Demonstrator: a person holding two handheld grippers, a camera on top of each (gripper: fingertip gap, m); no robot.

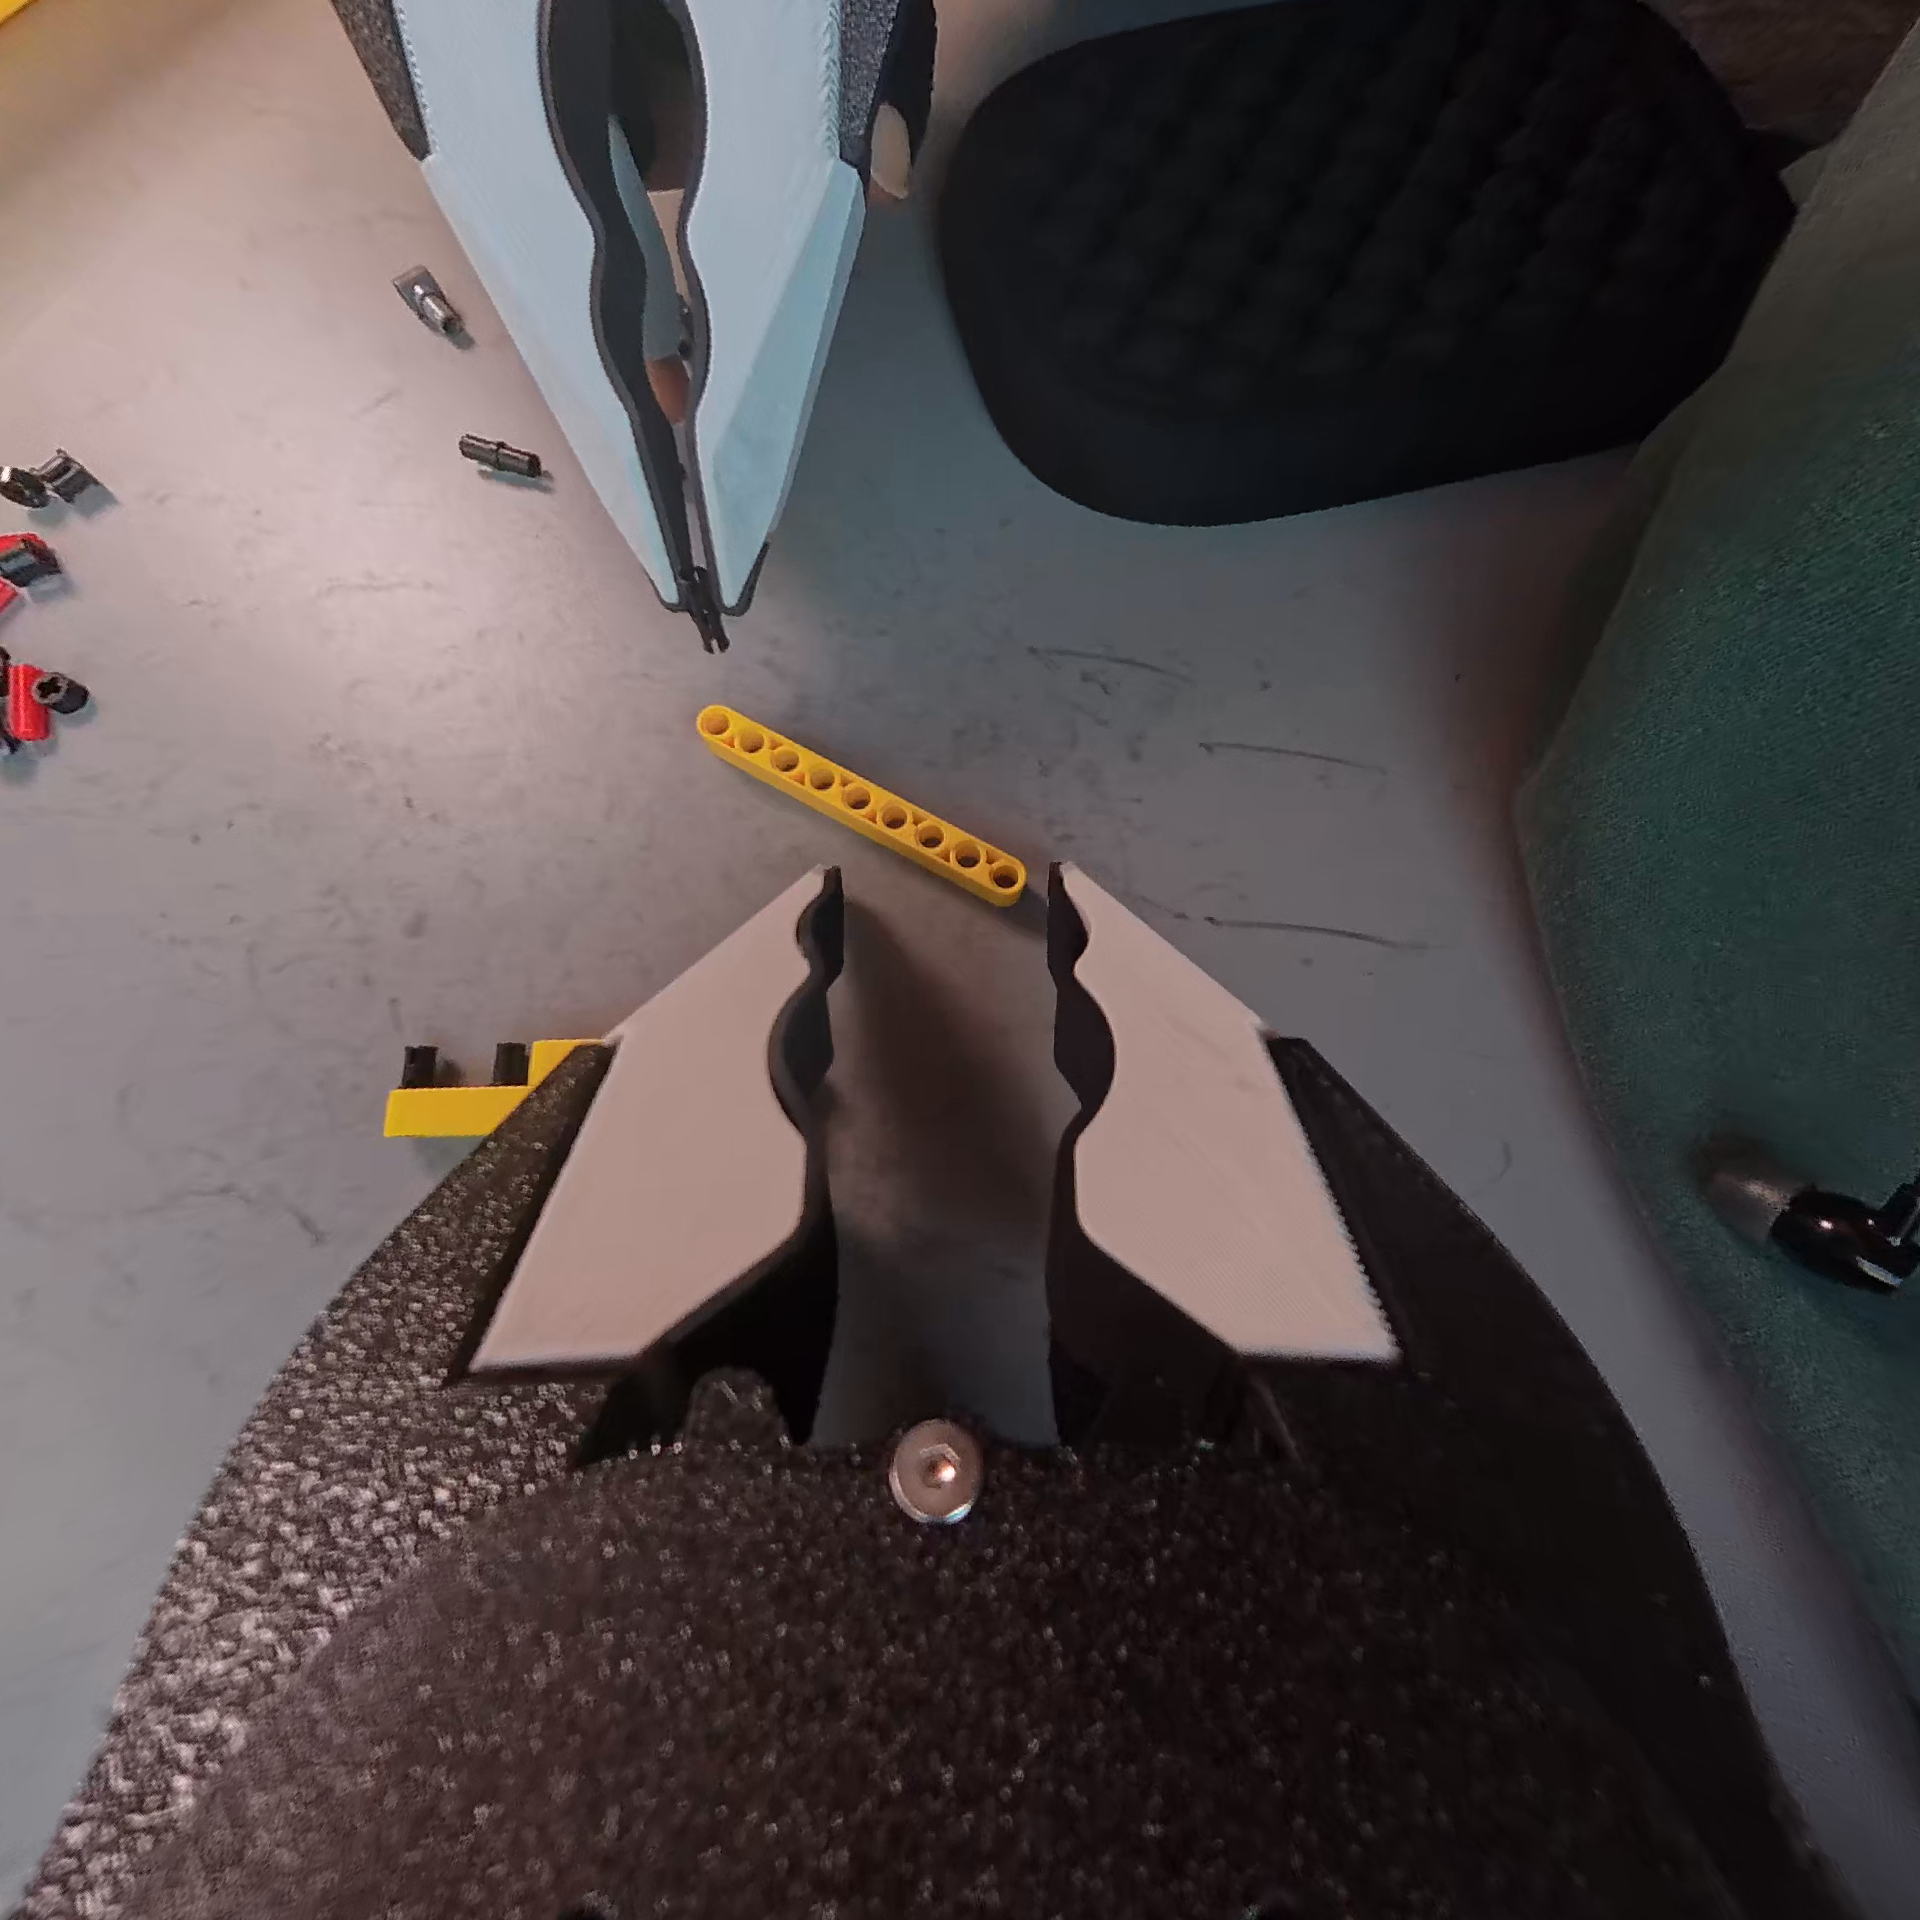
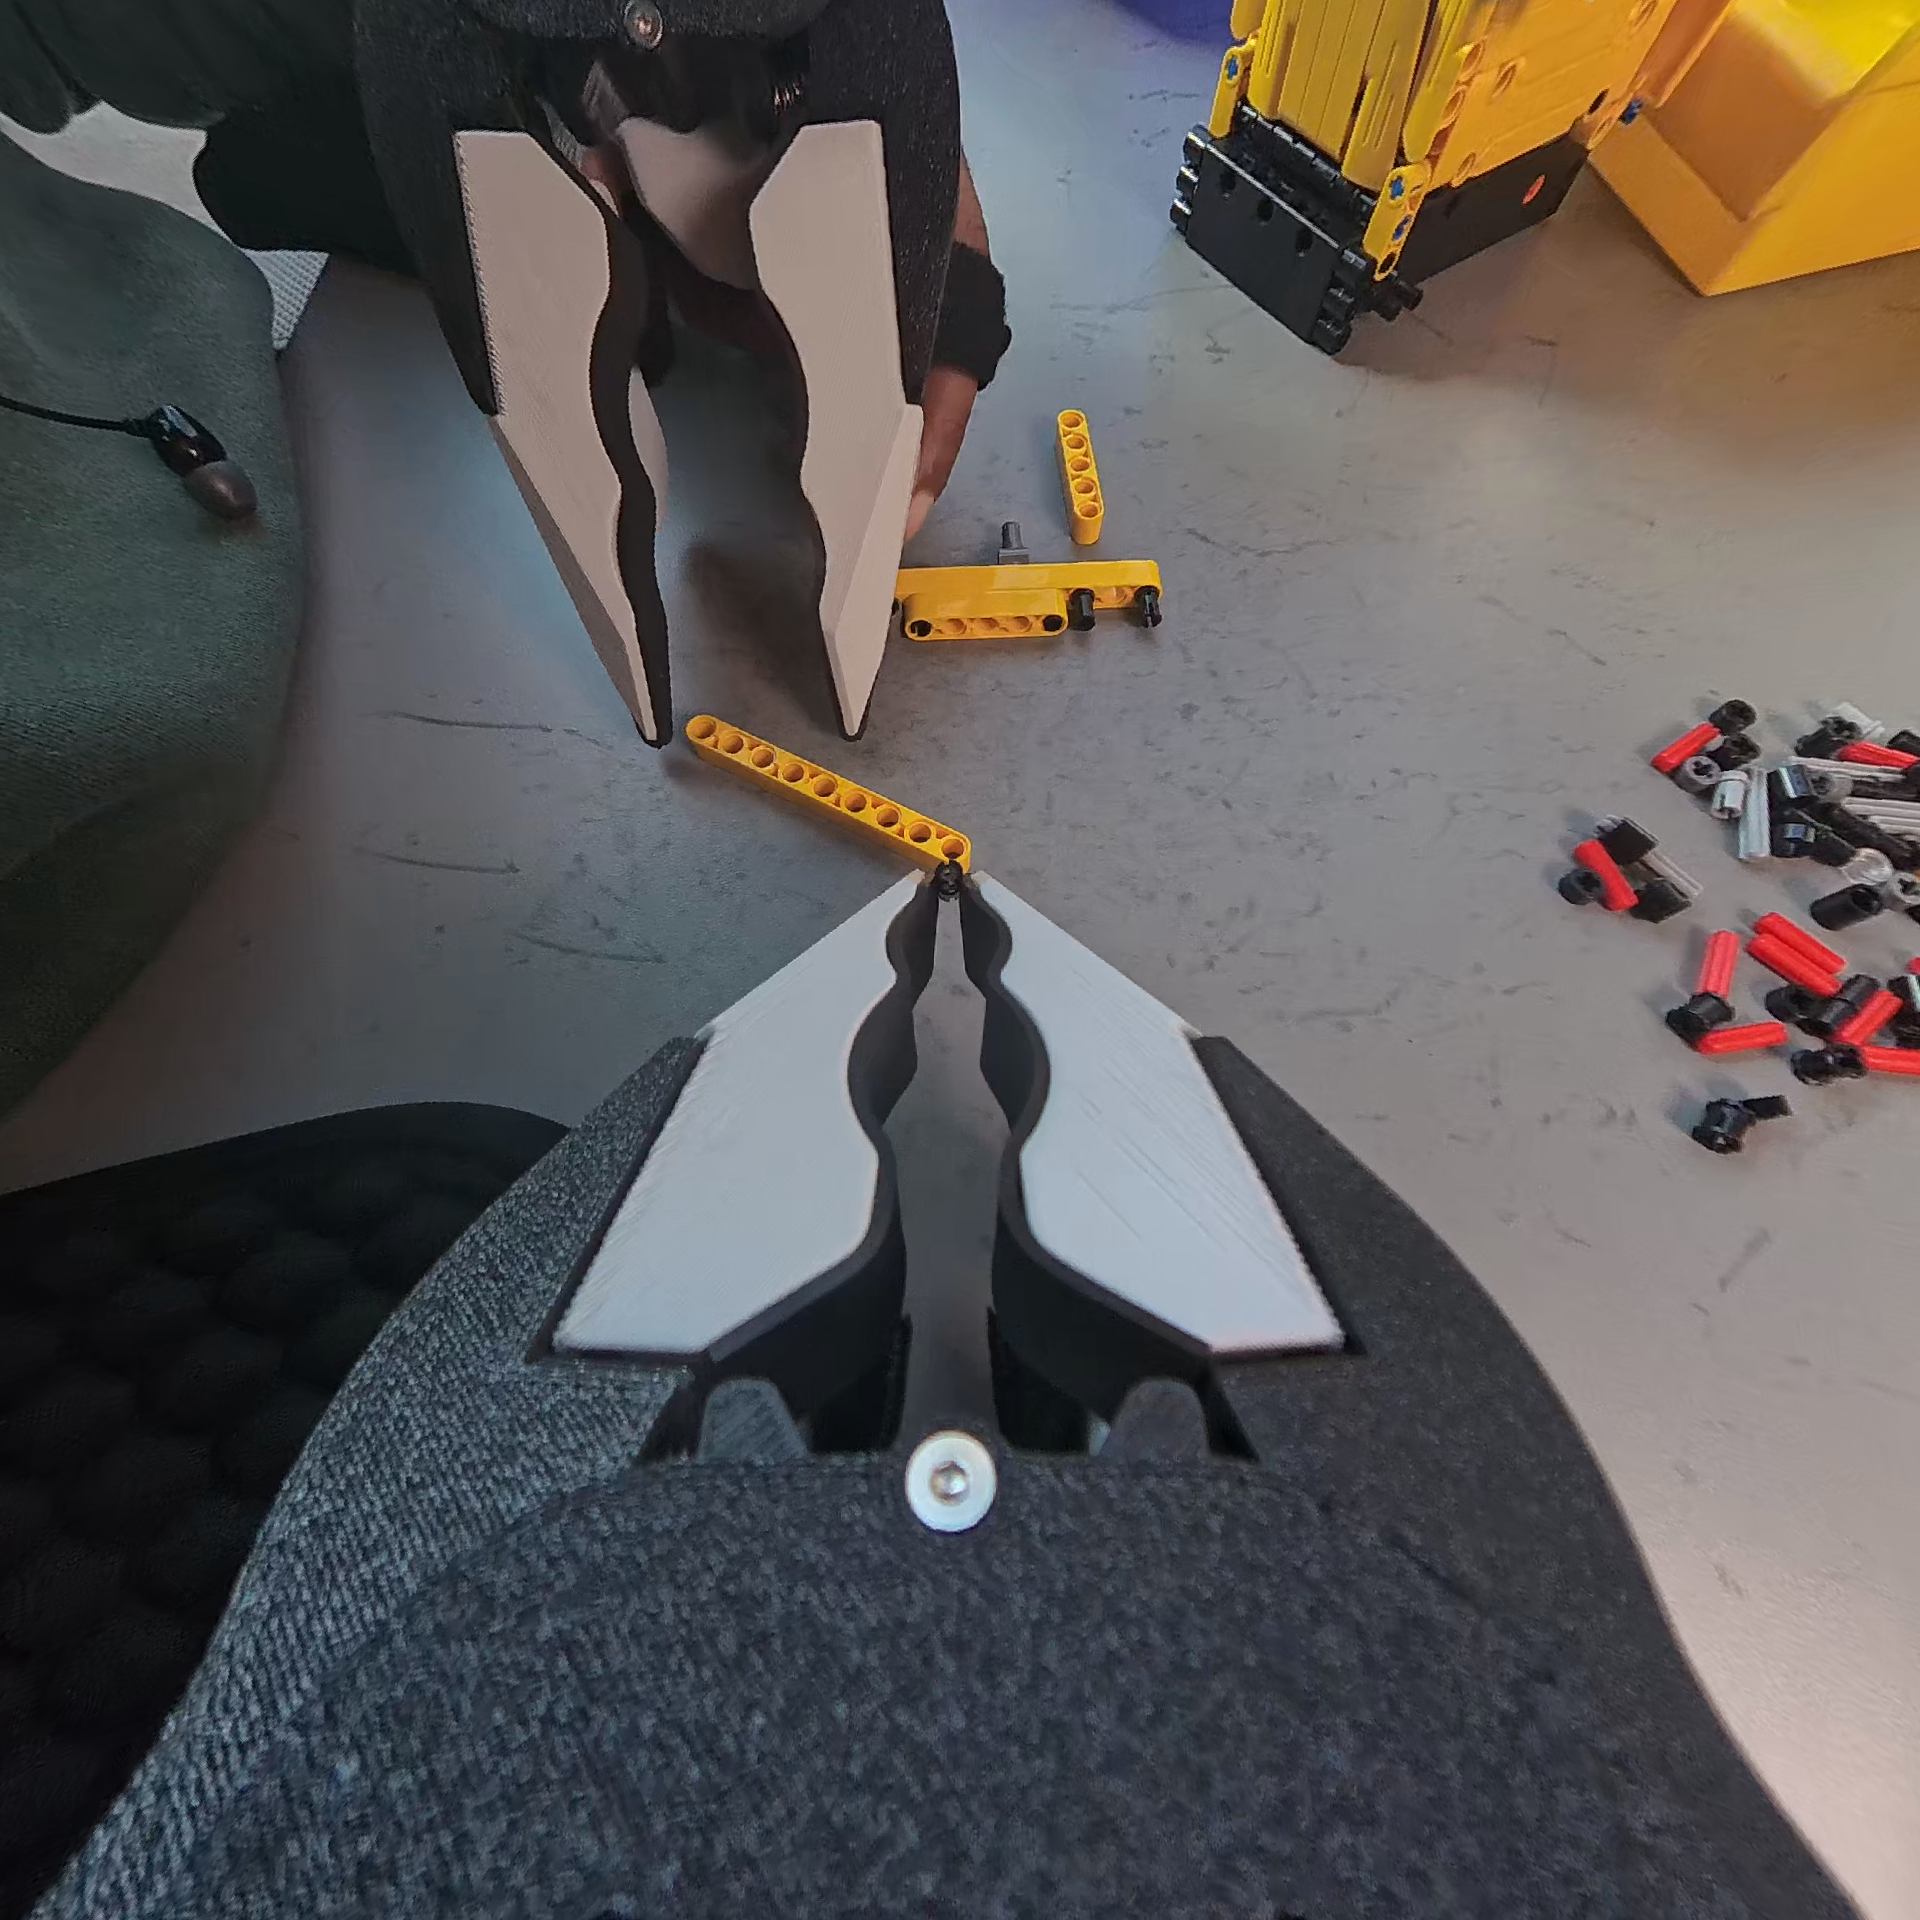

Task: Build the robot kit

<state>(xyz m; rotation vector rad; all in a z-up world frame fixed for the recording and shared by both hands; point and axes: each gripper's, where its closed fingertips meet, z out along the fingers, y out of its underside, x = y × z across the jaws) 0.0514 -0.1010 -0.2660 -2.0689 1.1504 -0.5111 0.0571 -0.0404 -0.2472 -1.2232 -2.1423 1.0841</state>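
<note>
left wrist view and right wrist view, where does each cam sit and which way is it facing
Left wrist view: sits on the left gripper, fingers apart, facing the long yellow beam and the right gripper opposite.
Right wrist view: sits on the right gripper, pinching a small black pin at the beam's end, facing the left gripper; a hand shows.
Shared: the beam, both grippers, the grey table.

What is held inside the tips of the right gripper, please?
The right gripper pinches a small black pin, poised at the near end hole of the long yellow beam. Most of the pin's length is covered by the fingertips.
</note>
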